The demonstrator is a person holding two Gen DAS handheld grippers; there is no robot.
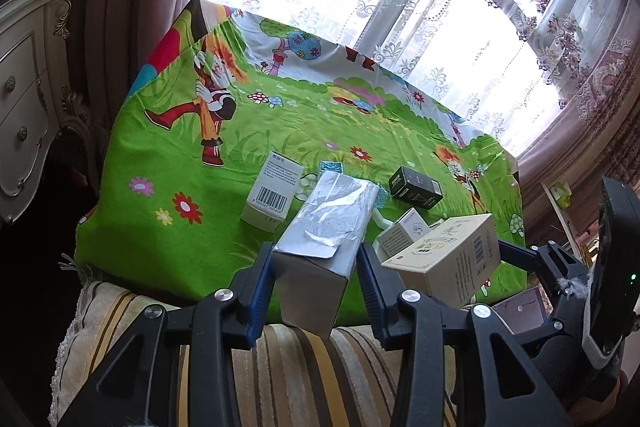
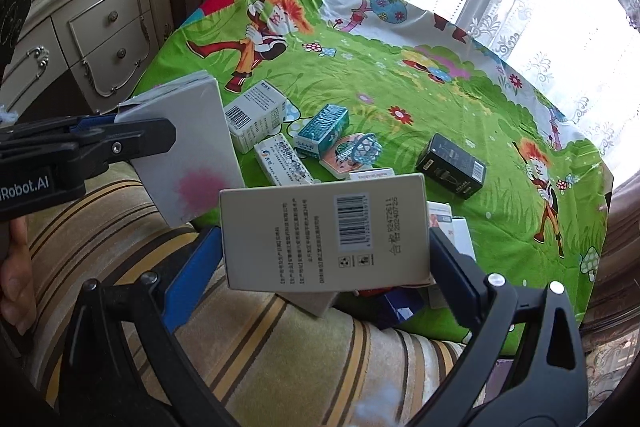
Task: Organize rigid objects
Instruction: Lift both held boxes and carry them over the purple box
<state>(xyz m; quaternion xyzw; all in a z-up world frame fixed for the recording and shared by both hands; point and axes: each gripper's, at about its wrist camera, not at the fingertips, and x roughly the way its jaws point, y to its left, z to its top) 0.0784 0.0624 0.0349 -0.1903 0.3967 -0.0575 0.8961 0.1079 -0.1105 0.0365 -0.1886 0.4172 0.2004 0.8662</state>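
Gripping a silver box point(image 1: 320, 227) in our left tool point(image 1: 316, 267) and a cream box point(image 2: 326, 233) in our right tool point(image 2: 326, 259), we hold both above the near edge of the cartoon-print cloth point(image 1: 280, 115), the black box point(image 1: 416, 187) lying farther in.

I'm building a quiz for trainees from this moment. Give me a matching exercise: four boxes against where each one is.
Things:
1. silver box
2. cream box
3. black box
4. teal box

Places:
A. lying alone on the green cloth
B. clamped in the right gripper
C. among the cluster of small boxes
D. clamped in the left gripper

Pairs: 1-D, 2-B, 3-A, 4-C
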